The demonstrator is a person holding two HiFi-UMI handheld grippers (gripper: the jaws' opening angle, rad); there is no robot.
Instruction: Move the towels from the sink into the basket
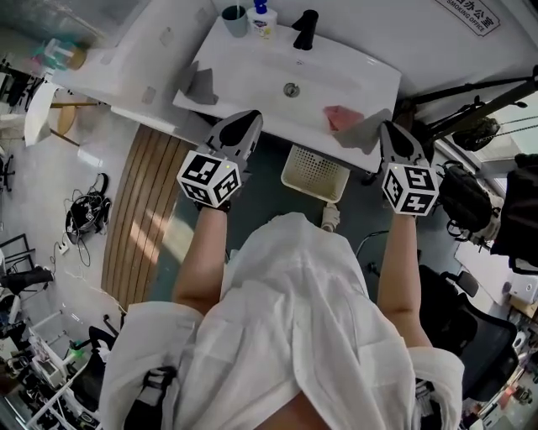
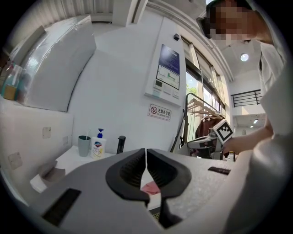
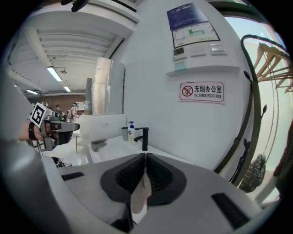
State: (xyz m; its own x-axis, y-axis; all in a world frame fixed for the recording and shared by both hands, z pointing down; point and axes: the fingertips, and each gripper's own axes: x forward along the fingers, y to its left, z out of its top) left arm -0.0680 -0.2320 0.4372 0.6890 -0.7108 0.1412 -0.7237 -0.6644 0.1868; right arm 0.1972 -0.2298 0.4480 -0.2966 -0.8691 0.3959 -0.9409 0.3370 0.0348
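The white sink (image 1: 252, 67) holds a grey towel (image 1: 199, 84) at its left edge. A pink towel (image 1: 340, 116) lies at its right, on a second grey towel (image 1: 370, 128). The perforated white basket (image 1: 315, 172) stands on the floor below the sink's front. My left gripper (image 1: 241, 126) hovers shut and empty over the sink's front left; the pink towel (image 2: 151, 186) shows beyond its jaws. My right gripper (image 1: 389, 134) sits at the sink's right corner, shut on a pale strip of the right-hand grey towel (image 3: 138, 194) that hangs between its jaws.
A black tap (image 1: 304, 29), a soap bottle (image 1: 262, 18) and a grey cup (image 1: 235, 18) stand at the sink's back. There is a wooden slat mat (image 1: 143, 210) at the left, and cables (image 1: 84, 210) lie on the floor. Dark bags and a stand (image 1: 471, 126) crowd the right.
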